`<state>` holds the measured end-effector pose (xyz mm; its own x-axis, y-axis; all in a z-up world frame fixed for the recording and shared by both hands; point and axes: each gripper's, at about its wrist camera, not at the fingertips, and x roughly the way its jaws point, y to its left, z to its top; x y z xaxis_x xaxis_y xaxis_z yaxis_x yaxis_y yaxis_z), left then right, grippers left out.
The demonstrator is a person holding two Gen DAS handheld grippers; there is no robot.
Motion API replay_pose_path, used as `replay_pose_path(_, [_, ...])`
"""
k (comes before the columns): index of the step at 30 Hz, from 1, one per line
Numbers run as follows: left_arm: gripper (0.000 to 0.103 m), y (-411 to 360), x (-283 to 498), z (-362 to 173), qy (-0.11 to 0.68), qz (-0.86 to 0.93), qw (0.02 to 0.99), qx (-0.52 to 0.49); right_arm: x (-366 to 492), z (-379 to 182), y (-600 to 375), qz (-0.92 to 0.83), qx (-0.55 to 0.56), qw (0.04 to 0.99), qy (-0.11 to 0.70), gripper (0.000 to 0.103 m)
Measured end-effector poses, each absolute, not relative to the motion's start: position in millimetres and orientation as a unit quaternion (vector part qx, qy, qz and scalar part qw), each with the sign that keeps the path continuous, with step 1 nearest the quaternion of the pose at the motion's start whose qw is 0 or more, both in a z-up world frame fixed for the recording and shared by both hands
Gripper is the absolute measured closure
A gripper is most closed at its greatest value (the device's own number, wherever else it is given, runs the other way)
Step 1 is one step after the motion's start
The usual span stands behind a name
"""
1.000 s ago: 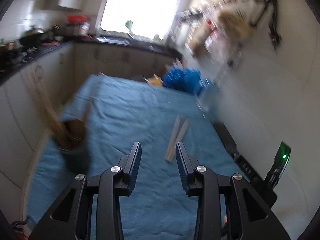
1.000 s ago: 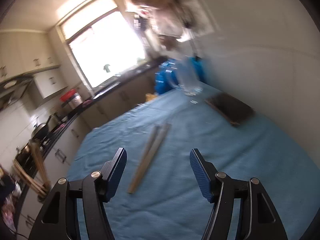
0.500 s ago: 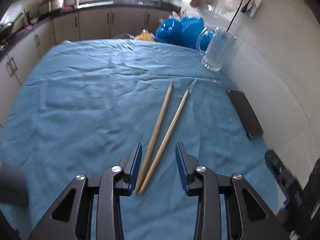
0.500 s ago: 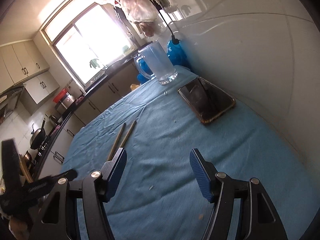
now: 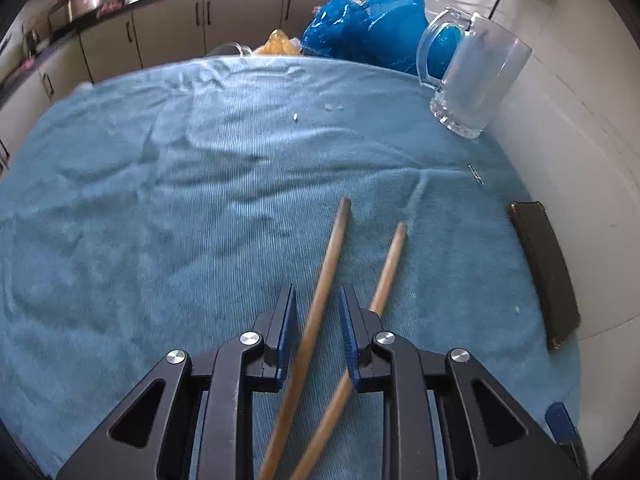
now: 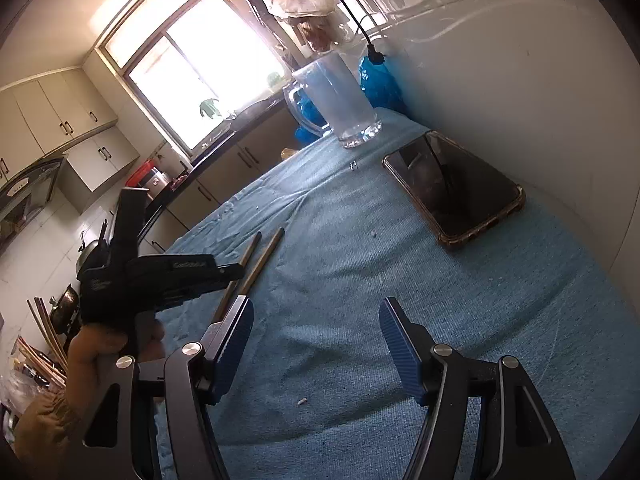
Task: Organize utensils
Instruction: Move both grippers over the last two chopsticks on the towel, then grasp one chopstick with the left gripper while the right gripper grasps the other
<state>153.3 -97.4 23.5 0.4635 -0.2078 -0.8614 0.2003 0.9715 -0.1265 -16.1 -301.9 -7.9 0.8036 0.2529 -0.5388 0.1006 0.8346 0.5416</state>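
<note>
The left gripper [image 5: 316,320] is reaching down over the blue cloth [image 5: 160,240] at the bottom centre of the left wrist view, and its jaws are closing. One chopstick [image 5: 326,268] is running up between the blue pads, though a sliver of gap is showing on each side, so the pads are not pressing on it. The second chopstick [image 5: 388,268] is lying just right of it; it is passing under the right finger and coming out below, so only the first one is sitting squarely in the gap. Both sticks are angling up toward the middle of the frame, tips apart.

In the right wrist view, the right gripper [image 6: 316,344] is hanging wide apart at the bottom of the frame with nothing but cloth between its fingers. At the left edge a hand [image 6: 100,344] in a tan sleeve is gripping the black handle of the other gripper, whose nose is pointing at the chopsticks near the centre-left; whether it is touching them from this angle is hard to say.

A glass mug [image 5: 476,84] is standing upright in the upper right, by the white wall. A phone [image 6: 452,188] is lying flat on the cloth below it, and blue bags [image 5: 364,24] are bunching up behind the mug.
</note>
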Motion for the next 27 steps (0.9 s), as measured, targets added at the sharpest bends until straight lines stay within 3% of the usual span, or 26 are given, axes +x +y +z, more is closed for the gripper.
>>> replay_pose_path(3, [0.095, -102, 152, 23, 0.500, -0.103, 0.859, 0.029, -13, -11, -303, 0.045, 0.292, 0.902, 0.315, 0.033])
replay_pose_path(10, [0.096, -72, 129, 22, 0.518, -0.086, 0.851, -0.003, -13, -16, -300, 0.034, 0.286, 0.899, 0.330, 0.033])
replay_pose_path(17, [0.096, -17, 55, 21, 0.536, -0.088, 0.839, -0.039, -13, -14, -290, 0.021, 0.252, 0.903, 0.346, 0.033])
replay_pose_path(25, [0.096, 18, 5, 17, 0.492, -0.105, 0.860, -0.089, 13, 16, -238, 0.088, 0.193, 0.890, 0.403, 0.033])
replay_pose_path(27, [0.096, 19, -3, 16, 0.479, -0.106, 0.867, -0.088, 34, 17, -224, 0.087, 0.166, 0.890, 0.416, 0.037])
